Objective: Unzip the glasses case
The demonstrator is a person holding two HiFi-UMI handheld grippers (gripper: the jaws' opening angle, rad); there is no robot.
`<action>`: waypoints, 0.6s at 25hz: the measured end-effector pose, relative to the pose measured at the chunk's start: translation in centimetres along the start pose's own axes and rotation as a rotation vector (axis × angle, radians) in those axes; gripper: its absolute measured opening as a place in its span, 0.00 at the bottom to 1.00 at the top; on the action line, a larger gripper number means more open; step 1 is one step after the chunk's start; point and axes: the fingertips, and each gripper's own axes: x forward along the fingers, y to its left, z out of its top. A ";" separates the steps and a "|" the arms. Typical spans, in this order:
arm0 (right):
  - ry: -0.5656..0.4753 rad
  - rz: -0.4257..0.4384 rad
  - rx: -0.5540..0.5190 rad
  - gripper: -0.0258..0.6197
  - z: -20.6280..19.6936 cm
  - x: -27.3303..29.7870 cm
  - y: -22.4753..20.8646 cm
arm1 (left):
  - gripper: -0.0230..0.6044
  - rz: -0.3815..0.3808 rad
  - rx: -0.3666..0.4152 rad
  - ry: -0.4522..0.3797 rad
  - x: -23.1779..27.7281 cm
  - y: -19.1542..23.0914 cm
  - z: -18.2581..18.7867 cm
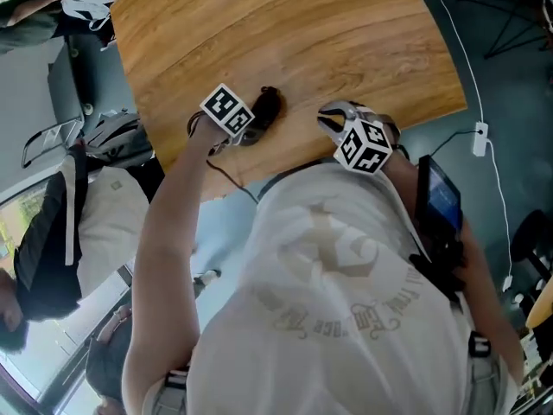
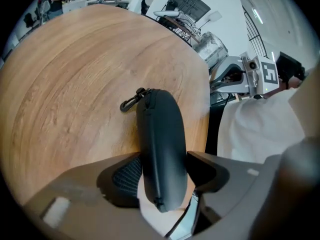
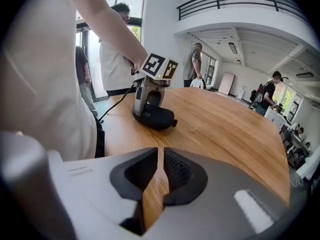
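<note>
1. Tabletop [image 1: 346,41]: wood, and the case lies near the edge on my side.
2. Glasses case [image 2: 162,149]: dark and probably a light, semi-rigid shell. It'll likely skid on wood, so it needs pinning.
3. My left gripper [image 2: 165,160]: jaws clamp the case's near end. My right gripper [image 3: 160,154]: jaws nearly together, empty, well apart from the case.
4. Clip [image 2: 129,103] is at the far end. A nub [image 2: 159,202] at the near end may be the zip pull, but I can't confirm. If it is, pinch it there.

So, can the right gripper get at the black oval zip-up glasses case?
Probably yes: only wooden table lies between the right gripper and the black glasses case. The left gripper clamps one end, leaving the rest free; the right jaws, nearly together, would need opening.
</note>
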 end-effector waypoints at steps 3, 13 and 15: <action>0.006 -0.024 0.033 0.11 -1.4 -0.2 -0.5 | 0.52 -0.014 0.018 0.019 0.8 0.8 0.3; -0.009 -0.020 0.023 0.11 -1.5 0.2 0.0 | 0.59 0.099 -0.024 -0.095 -2.1 2.5 -0.6; -0.015 -0.006 0.001 0.11 -0.9 0.4 0.2 | 0.59 0.121 -0.040 -0.124 -3.0 2.4 -1.1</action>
